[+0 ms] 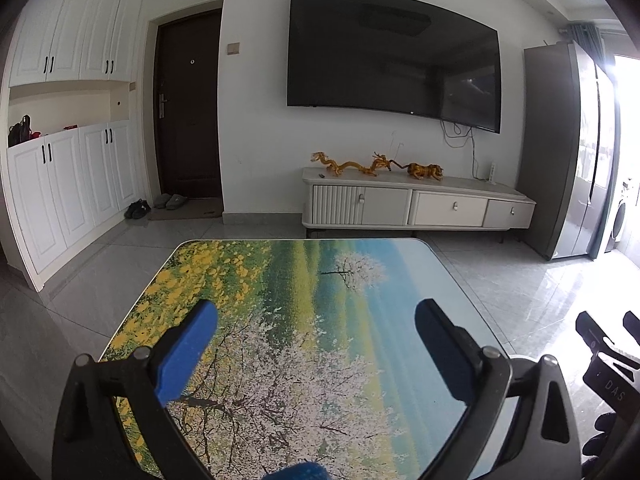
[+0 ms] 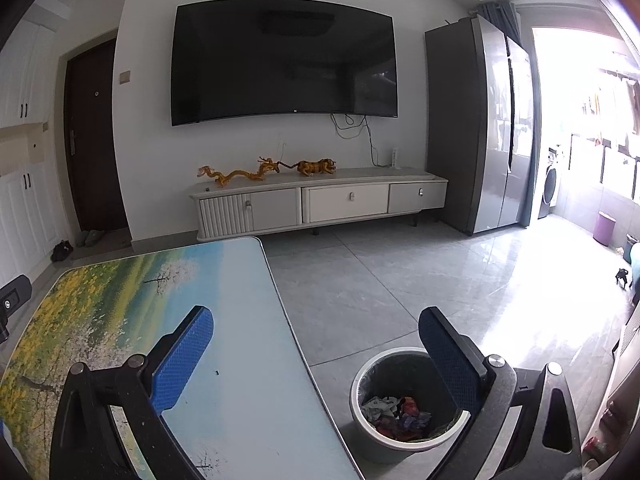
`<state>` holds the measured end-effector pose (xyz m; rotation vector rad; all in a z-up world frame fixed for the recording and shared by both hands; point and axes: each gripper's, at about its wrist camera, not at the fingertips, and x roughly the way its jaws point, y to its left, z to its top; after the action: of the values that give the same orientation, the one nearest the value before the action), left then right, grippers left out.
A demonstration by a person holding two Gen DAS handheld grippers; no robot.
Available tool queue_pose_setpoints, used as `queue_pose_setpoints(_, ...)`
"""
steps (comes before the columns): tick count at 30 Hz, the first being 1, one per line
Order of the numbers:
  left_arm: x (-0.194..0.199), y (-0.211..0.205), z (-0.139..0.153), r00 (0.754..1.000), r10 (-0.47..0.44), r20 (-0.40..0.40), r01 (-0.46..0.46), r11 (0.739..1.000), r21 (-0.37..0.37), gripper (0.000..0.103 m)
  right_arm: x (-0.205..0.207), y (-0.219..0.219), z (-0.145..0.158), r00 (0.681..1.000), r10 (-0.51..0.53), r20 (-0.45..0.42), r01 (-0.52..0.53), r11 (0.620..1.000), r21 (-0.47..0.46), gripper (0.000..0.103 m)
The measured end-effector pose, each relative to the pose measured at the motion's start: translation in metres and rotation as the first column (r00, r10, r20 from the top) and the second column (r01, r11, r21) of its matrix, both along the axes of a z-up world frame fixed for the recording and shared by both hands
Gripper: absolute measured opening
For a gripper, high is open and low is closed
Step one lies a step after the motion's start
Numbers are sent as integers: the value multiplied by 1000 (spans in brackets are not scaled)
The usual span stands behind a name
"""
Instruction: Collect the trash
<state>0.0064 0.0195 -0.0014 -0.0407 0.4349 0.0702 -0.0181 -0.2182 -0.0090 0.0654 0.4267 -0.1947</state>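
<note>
A round grey trash bin (image 2: pixel 370 432) with a dark liner stands on the floor to the right of the table. Crumpled trash (image 2: pixel 396 412) in white, red and blue lies inside it. My right gripper (image 2: pixel 316 344) is open and empty, above the table's right edge, with its right finger over the bin. My left gripper (image 1: pixel 316 336) is open and empty above the table (image 1: pixel 304 320), which has a printed scene of blossoming trees and yellow flowers. The table also shows in the right wrist view (image 2: pixel 224 320). The right gripper's body (image 1: pixel 608 360) shows at the right edge of the left wrist view.
A white TV cabinet (image 1: pixel 416 204) with dragon and tiger figurines (image 1: pixel 348 166) stands against the far wall under a wall-mounted TV (image 1: pixel 392 60). A grey fridge (image 2: pixel 480 128) stands to the right. A purple bin (image 2: pixel 604 228) stands by the bright balcony. White cupboards (image 1: pixel 68 120) and a dark door (image 1: pixel 188 104) are to the left.
</note>
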Motion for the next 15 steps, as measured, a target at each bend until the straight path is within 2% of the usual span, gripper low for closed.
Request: queue_pose_setpoints(15, -1, -4, 0, 1000, 0, 9, 0, 1000, 11, 100, -3, 3, -1, 999, -22, 24, 23, 1000, -20, 103)
